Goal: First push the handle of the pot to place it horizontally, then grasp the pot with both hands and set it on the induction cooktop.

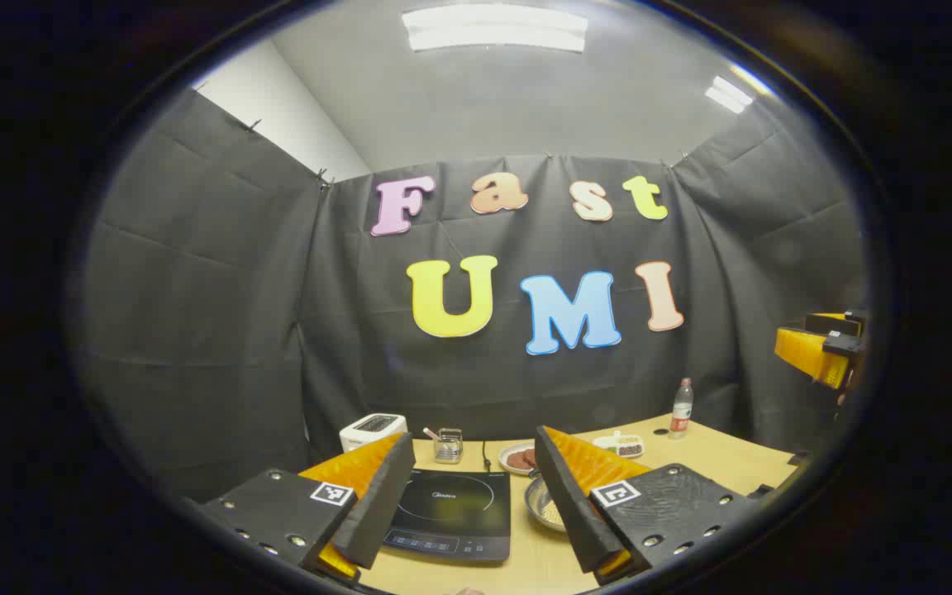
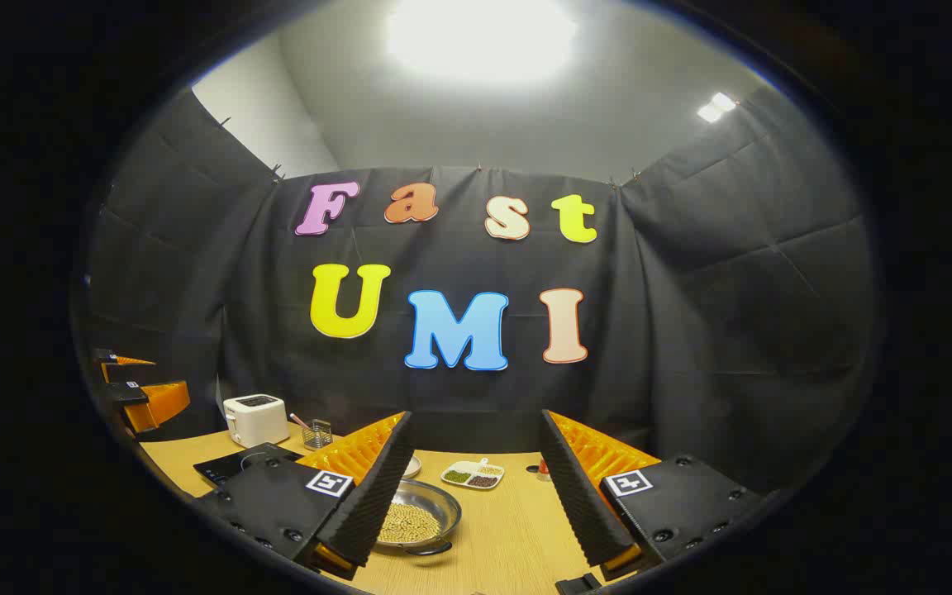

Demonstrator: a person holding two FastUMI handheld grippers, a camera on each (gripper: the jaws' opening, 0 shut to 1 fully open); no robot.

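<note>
Both grippers are held above the wooden table (image 2: pixel 517 529) with fingers spread and nothing between them: left gripper (image 1: pixel 472 537), right gripper (image 2: pixel 476 521). The pot (image 2: pixel 415 517), a shallow metal pan holding pale beans, with a dark handle at its near rim, rests on the table just right of the black induction cooktop (image 1: pixel 453 512). Farther back stand a divided dish (image 2: pixel 473 474), a white toaster (image 2: pixel 255 419) and a bottle (image 1: pixel 681 406).
</note>
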